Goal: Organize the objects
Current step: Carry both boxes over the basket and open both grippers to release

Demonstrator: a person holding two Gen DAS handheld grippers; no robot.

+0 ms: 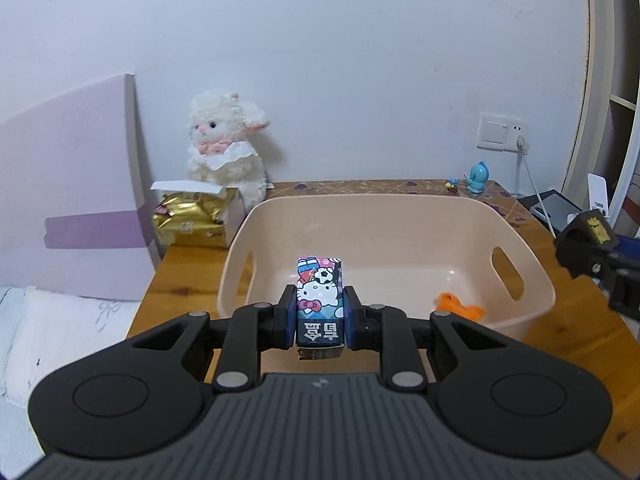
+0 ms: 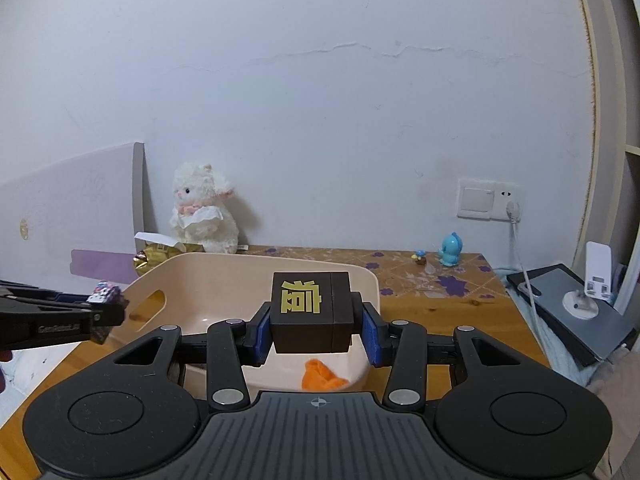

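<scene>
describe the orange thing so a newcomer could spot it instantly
Find the wooden table against the wall, then the big peach plastic basin with cut-out handles sitting on it. The orange thing is a small crumpled lump on the basin floor, the only loose item inside and the only bright orange there.

A home bedroom: a plush lamb (image 1: 226, 140) sits against the wall on a wooden table (image 1: 560, 340), beside a headboard (image 1: 68, 184) and bedding (image 1: 60, 332), with a wall socket (image 1: 502, 130).

The wooden tabletop (image 2: 460, 320) carries a beige basin (image 1: 536, 280); behind the basin stand a plush lamb (image 1: 224, 144), a gold packet (image 1: 188, 216) and a blue figurine (image 1: 478, 178).
</scene>
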